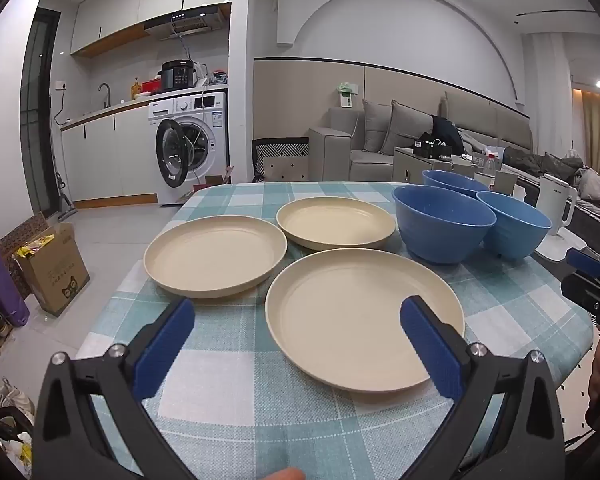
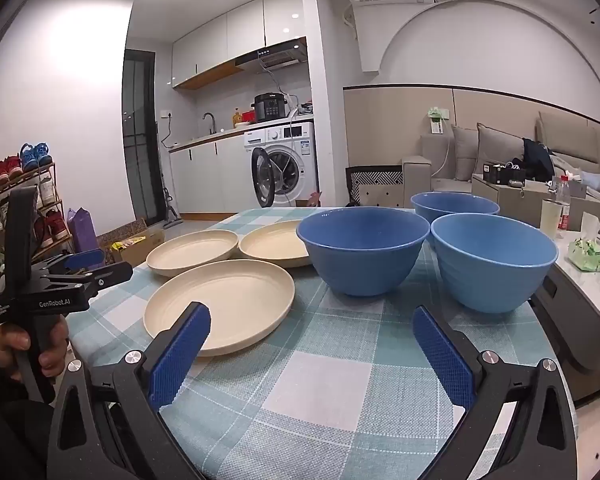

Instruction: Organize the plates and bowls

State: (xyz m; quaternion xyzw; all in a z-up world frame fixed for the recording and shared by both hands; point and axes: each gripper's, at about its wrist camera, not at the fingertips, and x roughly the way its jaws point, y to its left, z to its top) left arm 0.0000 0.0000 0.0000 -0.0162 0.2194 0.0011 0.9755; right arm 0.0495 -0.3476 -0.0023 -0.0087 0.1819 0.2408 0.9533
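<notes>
Three cream round plastic plates and three blue bowls sit unstacked; my left gripper and right gripper hover wide open, empty, ready to stack.

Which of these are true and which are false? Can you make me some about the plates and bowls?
1. Three blue bowls stand on the table. True.
2. The cream plates are stacked in one pile. False: all three lie apart.
3. The left gripper is open and empty. True.
4. The right gripper grips a bowl. False: it is open, holding nothing.
5. The tablecloth is plain red. False: it is teal-and-white checked.
</notes>
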